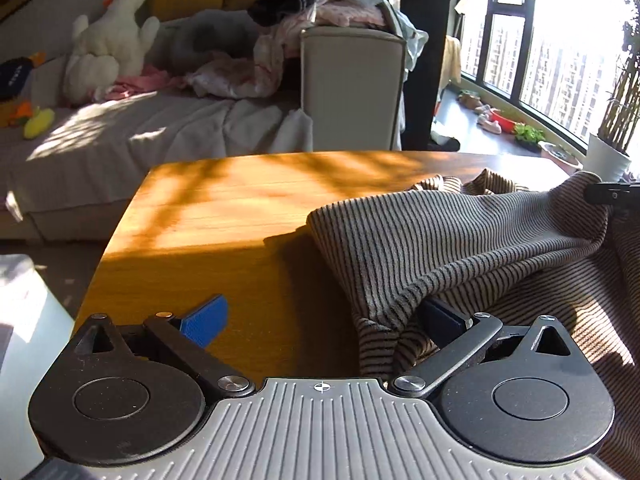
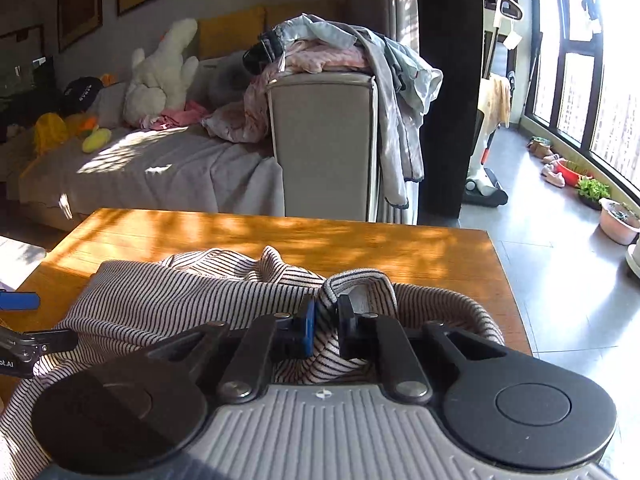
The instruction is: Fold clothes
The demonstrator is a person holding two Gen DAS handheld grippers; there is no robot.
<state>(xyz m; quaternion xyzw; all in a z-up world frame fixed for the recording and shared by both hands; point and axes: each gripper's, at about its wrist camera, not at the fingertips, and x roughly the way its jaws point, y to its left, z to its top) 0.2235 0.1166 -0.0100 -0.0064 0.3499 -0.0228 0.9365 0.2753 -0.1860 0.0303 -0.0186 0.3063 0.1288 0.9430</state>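
**Striped top pinched on the right, left jaws wide beside it**

The striped knit top [image 1: 460,240] lies bunched on the near right part of the wooden table [image 1: 224,208], with the far and left parts of the tabletop bare and sunlit. From the right wrist view the right gripper [image 2: 325,322] has its 2 jaws drawn close together, pinching a banded edge of the top, likely a cuff or hem, which loops up just beyond the pads. The fabric rises toward that pinch in a ridge, so this corner looks lifted off the table.

The left gripper [image 1: 320,322] stands with its jaws spread wide. Its left blue pad [image 1: 206,320] hangs over bare wood, while the other pad is tucked under a drooping fold of the top. Nothing is clamped between them, though the cloth drapes across the right finger.

The step in hand seems to be an early one: gathering and spreading the garment, not yet making a crease, since the top is rumpled and no flat panel shows. The next move probably calls for the left gripper to close on the fold at its right finger, or find a matching edge, so both grippers can pull apart and lay the top flat. The loose knit may slip or bunch, so a full bite on the edge would help.

Behind the table stand a sofa [image 2: 160,168] with a white plush toy [image 2: 160,76] and a heap of clothes [image 2: 340,56] on its armrest.
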